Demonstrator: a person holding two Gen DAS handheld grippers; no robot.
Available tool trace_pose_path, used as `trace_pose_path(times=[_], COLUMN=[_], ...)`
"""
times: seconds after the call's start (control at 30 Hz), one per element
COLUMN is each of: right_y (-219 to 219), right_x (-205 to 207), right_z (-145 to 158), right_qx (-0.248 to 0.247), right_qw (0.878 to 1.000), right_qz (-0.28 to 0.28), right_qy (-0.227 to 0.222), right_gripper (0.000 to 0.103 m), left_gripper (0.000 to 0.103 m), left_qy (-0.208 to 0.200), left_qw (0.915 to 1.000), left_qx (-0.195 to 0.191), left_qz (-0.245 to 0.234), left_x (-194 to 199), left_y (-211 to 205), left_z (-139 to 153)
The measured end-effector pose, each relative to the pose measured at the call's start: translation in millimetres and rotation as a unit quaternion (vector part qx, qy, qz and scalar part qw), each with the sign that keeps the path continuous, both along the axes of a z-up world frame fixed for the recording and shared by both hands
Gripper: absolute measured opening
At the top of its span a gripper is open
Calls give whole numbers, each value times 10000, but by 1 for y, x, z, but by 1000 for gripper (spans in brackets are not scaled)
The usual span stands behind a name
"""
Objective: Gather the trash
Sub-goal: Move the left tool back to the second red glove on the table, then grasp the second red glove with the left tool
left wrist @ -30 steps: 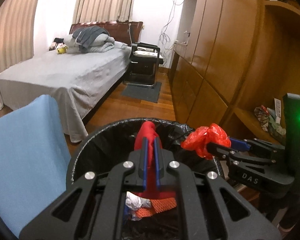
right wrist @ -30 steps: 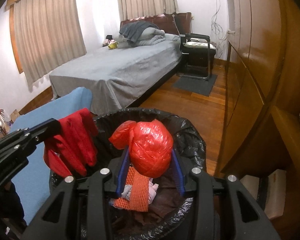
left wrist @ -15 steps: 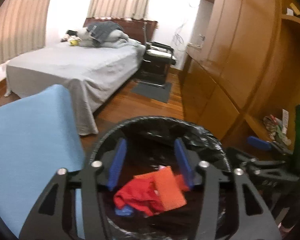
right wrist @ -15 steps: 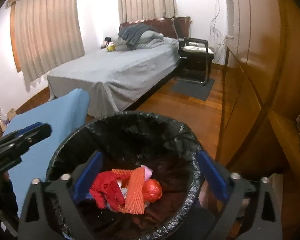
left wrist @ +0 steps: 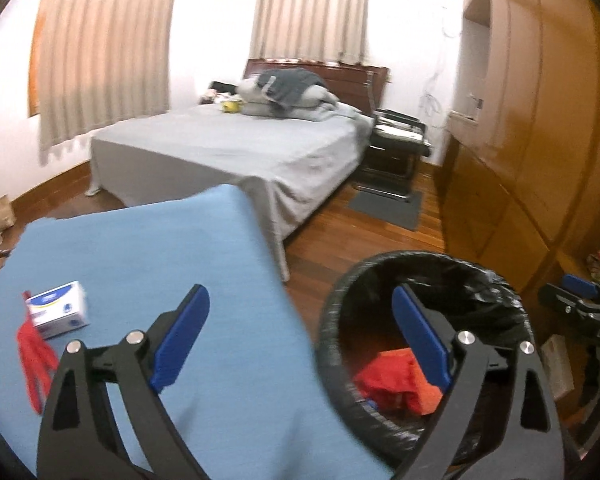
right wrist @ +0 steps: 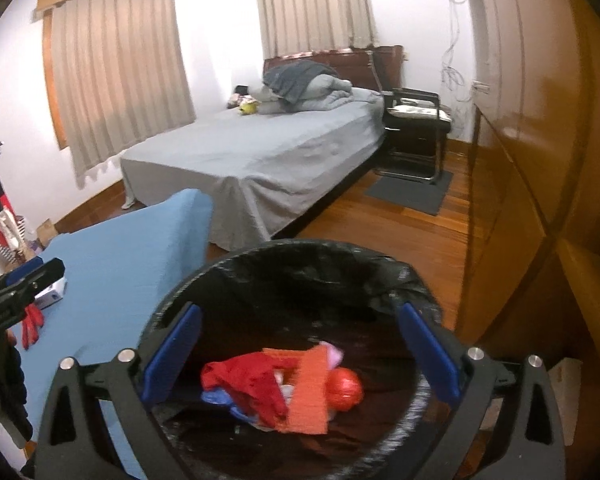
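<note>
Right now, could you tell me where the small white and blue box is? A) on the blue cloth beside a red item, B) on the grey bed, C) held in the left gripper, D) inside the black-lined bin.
A: the white and blue box lies on the blue cloth, next to a red item; the left gripper is open and empty.

Blue-covered table [left wrist: 148, 264] with small box [left wrist: 58, 314], red glove [left wrist: 34, 360].
</note>
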State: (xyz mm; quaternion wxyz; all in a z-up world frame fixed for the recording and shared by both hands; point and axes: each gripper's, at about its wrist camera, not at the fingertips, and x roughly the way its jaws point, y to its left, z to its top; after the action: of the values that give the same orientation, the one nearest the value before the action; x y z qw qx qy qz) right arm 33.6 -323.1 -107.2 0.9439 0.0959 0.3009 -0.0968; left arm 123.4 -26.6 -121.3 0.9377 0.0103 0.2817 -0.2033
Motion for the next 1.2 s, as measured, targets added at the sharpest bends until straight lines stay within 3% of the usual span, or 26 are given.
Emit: trace_pose_path(times=[0.53,0.9,1.2], right_y=[112,188,234], right_x=[85,133,158], right_z=[-1,-24,-45], right_qx=[12,-61,-173], right_qw=[9935,9858,9802], right_qz=[1132,1679,1950], right_qy=[-101,62,298], right_gripper=[97,97,97], left_gripper=[90,90,89], left_qy=[-92,208,787], left_qw=[9914,9699,9555], left_qx=[174,430,419], left_qz=[1294,2389,2813], left_x=[9,37,62], left_y=[116,220,269], left_z=[1,-23,-63])
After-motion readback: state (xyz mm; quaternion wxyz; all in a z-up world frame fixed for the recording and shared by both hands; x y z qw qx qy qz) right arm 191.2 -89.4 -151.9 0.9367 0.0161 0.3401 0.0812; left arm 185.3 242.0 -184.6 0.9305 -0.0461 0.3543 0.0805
